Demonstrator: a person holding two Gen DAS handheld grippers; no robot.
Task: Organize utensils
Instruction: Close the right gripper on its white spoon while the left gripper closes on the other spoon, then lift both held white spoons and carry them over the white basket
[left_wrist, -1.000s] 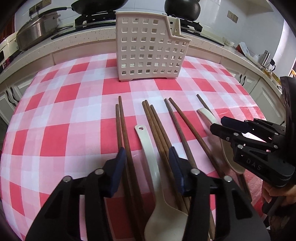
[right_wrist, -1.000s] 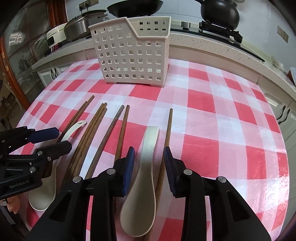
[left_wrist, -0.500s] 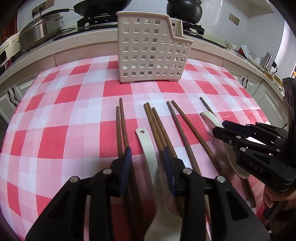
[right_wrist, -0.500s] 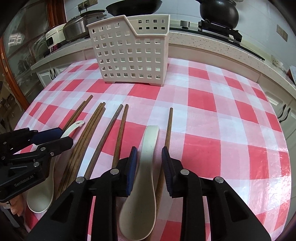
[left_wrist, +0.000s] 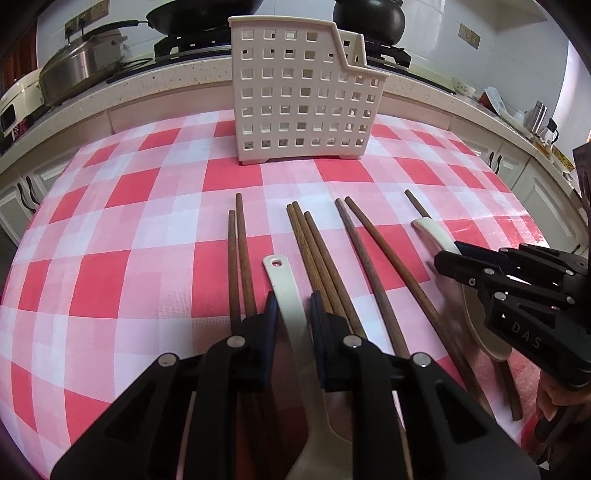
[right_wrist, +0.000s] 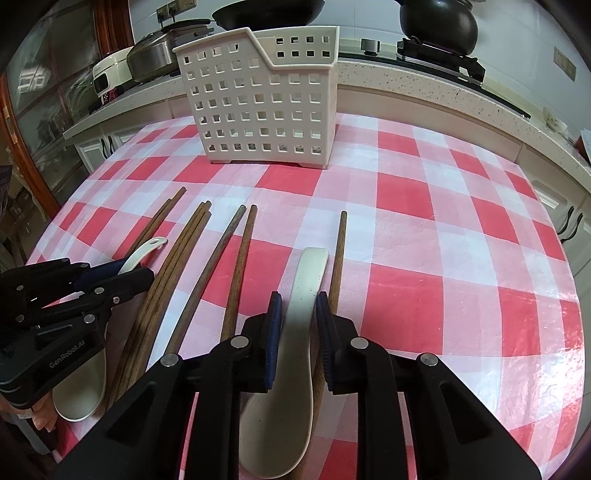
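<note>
Spoons (left_wrist: 286, 291) unmarked; right gripper (left_wrist: 448, 254) reads "DAS", left gripper (right_wrist: 136, 271) "GenRobot.AI"

A red, pink and white checked cloth (left_wrist: 147, 229) is covering the table. Brown wooden chopsticks (left_wrist: 314, 251) and cream spoons (right_wrist: 306, 291) are lying before a cream basket (left_wrist: 299, 92) pierced with square holes. The black tongs (right_wrist: 298, 317) are showing blue pads (right_wrist: 275, 325).

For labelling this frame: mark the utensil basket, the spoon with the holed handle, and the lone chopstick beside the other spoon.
utensil basket (left_wrist: 295, 96), left wrist view, front perforated wall.
holed-handle spoon (left_wrist: 286, 291), left wrist view, mid handle.
lone chopstick (right_wrist: 340, 251), right wrist view, upper shaft.
</note>
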